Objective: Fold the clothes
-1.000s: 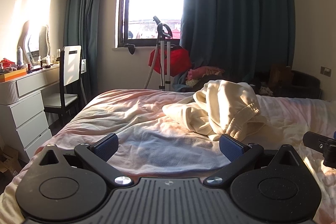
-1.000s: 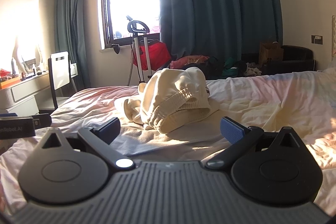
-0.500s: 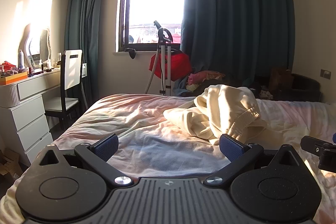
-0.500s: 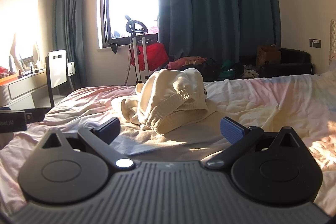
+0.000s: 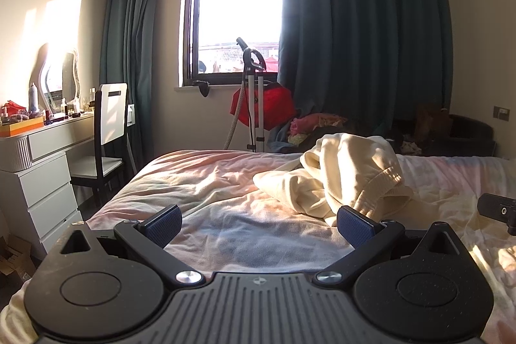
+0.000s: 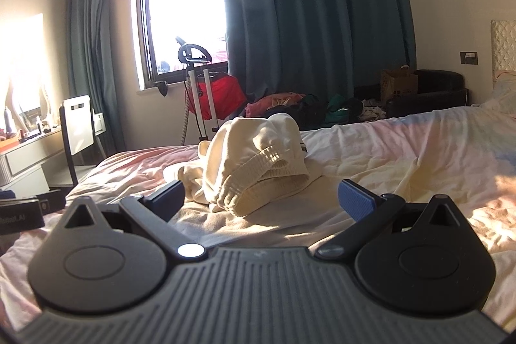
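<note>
Left gripper (image 5: 259, 223) is hovering over the bed (image 5: 200, 182), blue pads (image 5: 163, 221) spread wide, holding nothing. Cream garment (image 5: 348, 173) is lying crumpled ahead, toward the right pad. Right gripper (image 5: 498, 210) is poking in at the right edge.

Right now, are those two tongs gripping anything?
Left tongs: open, empty.
Right tongs: open, empty; crumpled cream fabric garment lies untouched ahead.
</note>
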### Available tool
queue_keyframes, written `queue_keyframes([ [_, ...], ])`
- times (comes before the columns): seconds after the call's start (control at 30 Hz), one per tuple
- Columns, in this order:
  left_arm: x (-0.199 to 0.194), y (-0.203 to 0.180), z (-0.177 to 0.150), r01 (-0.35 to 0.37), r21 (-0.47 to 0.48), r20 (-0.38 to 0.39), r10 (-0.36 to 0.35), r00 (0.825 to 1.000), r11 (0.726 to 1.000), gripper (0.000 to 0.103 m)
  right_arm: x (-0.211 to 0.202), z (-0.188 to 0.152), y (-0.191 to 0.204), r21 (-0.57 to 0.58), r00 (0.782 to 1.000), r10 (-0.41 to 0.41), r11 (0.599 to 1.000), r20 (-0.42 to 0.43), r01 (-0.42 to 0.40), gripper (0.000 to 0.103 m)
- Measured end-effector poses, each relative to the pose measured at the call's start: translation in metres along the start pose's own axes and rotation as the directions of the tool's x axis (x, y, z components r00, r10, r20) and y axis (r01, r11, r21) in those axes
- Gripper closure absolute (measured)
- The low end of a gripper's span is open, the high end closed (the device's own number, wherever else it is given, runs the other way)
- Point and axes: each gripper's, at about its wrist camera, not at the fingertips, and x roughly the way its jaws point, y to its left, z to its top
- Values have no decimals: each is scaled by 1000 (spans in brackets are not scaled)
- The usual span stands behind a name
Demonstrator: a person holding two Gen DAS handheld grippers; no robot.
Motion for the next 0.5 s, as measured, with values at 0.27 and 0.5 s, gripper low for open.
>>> queue_keyframes([
  [0.27, 9, 1, -7, 6, 10, -3, -6, 1000, 1000, 0, 15, 10, 0, 48, 1000, -3, 999, -26, 4, 0],
  [0.5, 42, 0, -26, 44, 4, -124, -43, 991, 999, 0, 40, 63, -4, 146, 1000, -14, 989, 16, 12, 0],
])
